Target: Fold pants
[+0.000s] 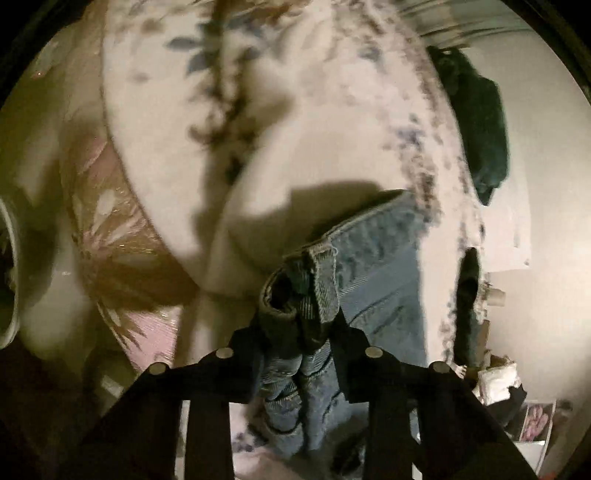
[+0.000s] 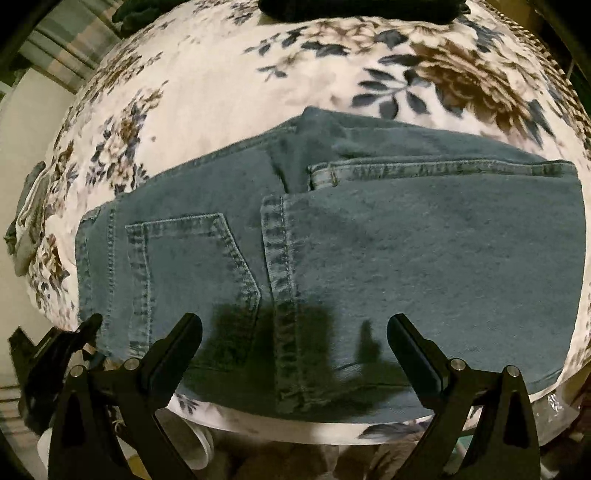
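Blue denim pants [image 2: 369, 251] lie on a floral blanket [image 2: 207, 96], folded over so the leg hem lies across the seat beside a back pocket [image 2: 192, 280]. My right gripper [image 2: 295, 332] is open just above their near edge and holds nothing. My left gripper [image 1: 299, 325] is shut on a bunched corner of the pants [image 1: 306, 280] at the waistband end and holds it near the blanket's edge. It also shows at the lower left of the right wrist view [image 2: 85, 328].
The blanket [image 1: 295, 129] covers a bed. A dark green cloth [image 1: 480, 129] lies off its far side. Dark clothes [image 2: 362, 7] sit at the back. A pink patterned cover [image 1: 110, 229] hangs below the bed edge. Clutter is on the floor at right [image 1: 509, 387].
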### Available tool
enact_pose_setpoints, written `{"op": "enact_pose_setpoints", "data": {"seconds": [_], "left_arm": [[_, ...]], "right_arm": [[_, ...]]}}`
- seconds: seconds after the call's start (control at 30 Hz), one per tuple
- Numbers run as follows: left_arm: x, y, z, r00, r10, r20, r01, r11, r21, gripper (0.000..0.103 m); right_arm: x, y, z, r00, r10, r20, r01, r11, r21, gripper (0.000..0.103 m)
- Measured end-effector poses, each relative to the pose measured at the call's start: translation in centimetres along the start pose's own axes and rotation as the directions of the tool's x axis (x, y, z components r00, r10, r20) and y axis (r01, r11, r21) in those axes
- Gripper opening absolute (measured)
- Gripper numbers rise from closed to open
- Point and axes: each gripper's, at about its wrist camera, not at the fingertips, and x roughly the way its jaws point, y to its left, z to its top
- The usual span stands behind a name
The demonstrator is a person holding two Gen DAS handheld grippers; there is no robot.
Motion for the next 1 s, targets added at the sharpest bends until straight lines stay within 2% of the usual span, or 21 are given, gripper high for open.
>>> {"op": "enact_pose_setpoints", "data": {"seconds": [0.1,0.13,0.27,0.37,0.43,0.53,0.67,0.77,0.87,1.0], "left_arm": [[0.6,-0.1,0.1,1.0,-0.003,-0.001,0.003,1.0,0.016,0.028],[1.0,0.5,0.3,1.0,0.002,-0.007,-0.002,1.0,0.002,0.034],[3.2,2.5,1.6,0.999,-0.033,-0.036,0.03,0.997,-0.077,0.038],[3.6,1.6,2.0,1.0,-0.013,-0.018,0.012,0.999,-0.035,0.037],[3.0,0.3,1.8,1.0,0.003,0.008,-0.003,1.0,0.029,0.023],[1.1,-2.3,0.8,0.999,0.005,0.047,-0.012,0.99,0.141,0.021],[-2.5,-8.8,-2.2,0.995,-0.035,0.095,-0.001,0.935,0.355,0.02],[-4.5,-13.9,-6.3,0.992,-0.085,0.098,0.026,0.871,0.491,0.02],[-4.5,-17.6,-9.7,0.992,-0.098,0.079,0.036,0.821,0.57,0.02],[-3.1,-22.2,-15.3,0.994,-0.087,0.058,0.023,0.728,0.685,0.02]], "right_arm": [[0.3,0.2,-0.1,1.0,-0.002,-0.01,0.002,1.0,0.002,0.102],[0.4,0.1,0.0,1.0,0.001,-0.012,-0.001,1.0,0.003,0.102],[0.3,0.4,0.1,1.0,0.017,-0.009,-0.017,1.0,-0.003,0.102],[0.3,0.5,0.2,1.0,0.014,-0.005,-0.014,1.0,-0.018,0.102],[0.1,0.2,0.2,1.0,0.001,-0.001,-0.001,1.0,-0.027,0.102],[-0.3,-0.7,0.0,1.0,-0.017,0.012,0.017,1.0,-0.014,0.102],[-0.8,-2.8,-0.6,0.999,-0.025,0.022,0.024,0.999,0.033,0.102],[-1.7,-5.1,-1.1,0.999,-0.025,0.035,0.022,0.997,0.072,0.102],[-2.9,-8.1,-1.7,0.998,-0.025,0.049,0.02,0.994,0.107,0.102],[-4.8,-12.6,-2.4,0.997,-0.04,0.071,0.029,0.988,0.15,0.102]]}}
